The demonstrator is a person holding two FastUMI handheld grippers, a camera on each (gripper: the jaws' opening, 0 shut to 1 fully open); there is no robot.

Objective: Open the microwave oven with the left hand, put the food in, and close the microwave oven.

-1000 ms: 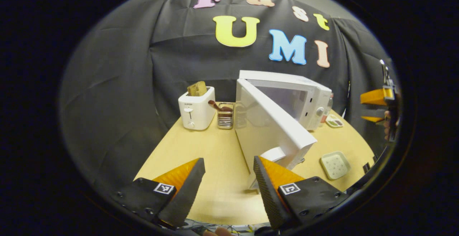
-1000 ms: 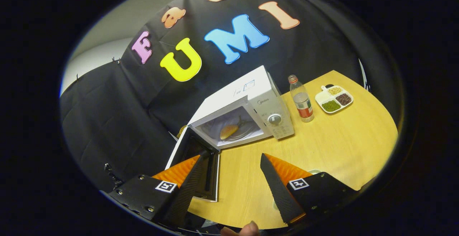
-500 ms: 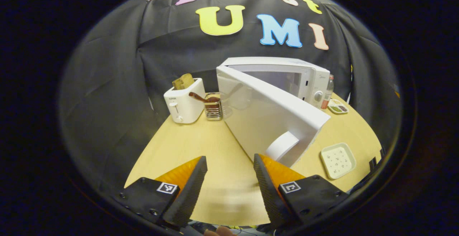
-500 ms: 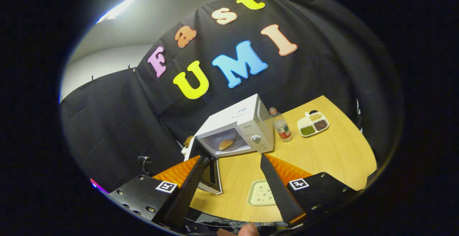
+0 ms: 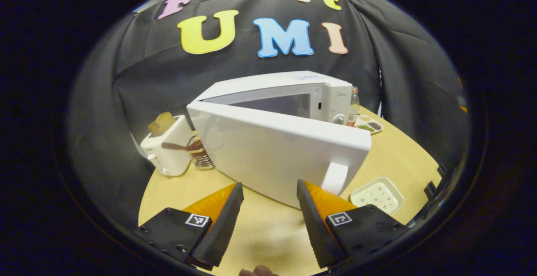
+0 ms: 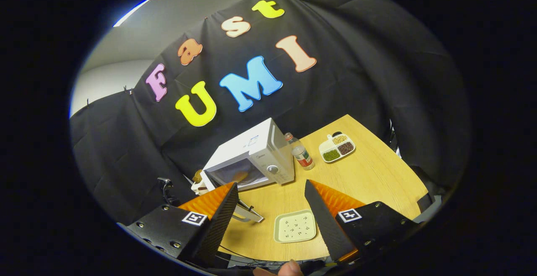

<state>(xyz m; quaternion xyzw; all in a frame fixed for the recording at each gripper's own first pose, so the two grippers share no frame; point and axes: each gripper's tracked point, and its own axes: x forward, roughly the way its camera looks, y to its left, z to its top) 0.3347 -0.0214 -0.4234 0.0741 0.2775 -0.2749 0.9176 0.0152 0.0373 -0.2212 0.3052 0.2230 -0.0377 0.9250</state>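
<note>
The white microwave (image 5: 289, 89) stands at the back of the table with its door (image 5: 268, 150) swung partway toward the body, still ajar. My left gripper (image 5: 268, 192) is open just in front of the door's outer face, its right finger close under the door handle (image 5: 334, 178). In the right gripper view the microwave (image 6: 256, 150) lies farther off, and a brownish bread roll (image 6: 240, 176) shows dimly inside the cavity. My right gripper (image 6: 270, 188) is open, holds nothing, and hangs high above the table's front.
A white toaster (image 5: 165, 150) with toast and a wire utensil rack (image 5: 201, 158) stand left of the microwave. A bottle (image 6: 301, 152) and a divided dish of beans (image 6: 337, 147) sit to its right. An empty pale plate (image 6: 295, 225) lies near the table's front edge.
The microwave door has swung from wide open to nearly half shut, with my left gripper following behind it. My right gripper has drawn back and up, away from the oven.
</note>
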